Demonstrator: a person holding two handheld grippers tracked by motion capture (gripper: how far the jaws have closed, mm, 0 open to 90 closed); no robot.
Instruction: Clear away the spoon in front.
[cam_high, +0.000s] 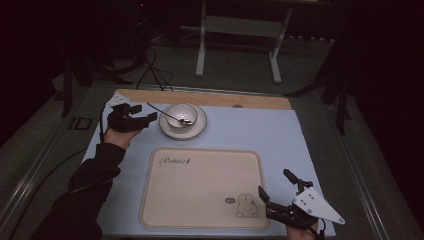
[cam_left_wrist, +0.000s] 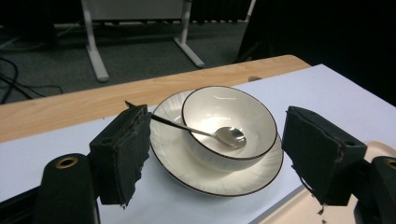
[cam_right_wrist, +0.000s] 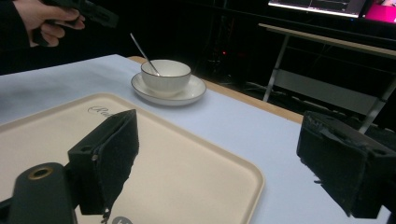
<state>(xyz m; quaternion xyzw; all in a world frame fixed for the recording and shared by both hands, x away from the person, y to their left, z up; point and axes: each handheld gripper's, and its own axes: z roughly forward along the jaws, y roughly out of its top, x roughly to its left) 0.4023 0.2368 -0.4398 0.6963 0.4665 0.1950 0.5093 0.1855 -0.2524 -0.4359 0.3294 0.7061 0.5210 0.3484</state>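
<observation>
hidden/unclear: room behind the table (cam_high: 300, 132) is dark, only a white frame stand (cam_high: 237, 37) reads clearly. Right gripper sits at the bottom edge of the high view, hand under it mostly cut off. Tray print partly readable, script word plus a small rabbit drawing.
left gripper (cam_high: 145, 120): far left of the table, just left of the saucer, aimed at it. Jaws wide apart, holding nothing. In the left gripper view (cam_left_wrist: 215, 154) the bowl and saucer sit between the two jaws; the near jaw pad looks close to the spoon handle tip, contact can't be told.
right gripper (cam_high: 275, 192): near right corner of the table, beside the tray's right edge. Jaws spread wide, empty. In the right gripper view (cam_right_wrist: 233, 163) one jaw hangs over the tray corner, the other over the bare sheet.
bowl (cam_high: 182, 115): white with dark rim, upright, on the saucer (cam_high: 167, 130), far centre-left of the table.
spoon (cam_high: 170, 115): metal, head resting inside the bowl, handle leaning out over the rim toward the left gripper.
tray (cam_high: 200, 200): cream, rounded corners, empty, near centre of the table, well apart from the saucer.
sheet (cam_high: 260, 130): pale blue-white, covers most of the table, wooden strip bare along the far edge.
in the way: left hand (cam_high: 117, 137) and dark sleeve (cam_high: 85, 185) come in along the left side.
floor: cables (cam_high: 152, 70) behind the table.
</observation>
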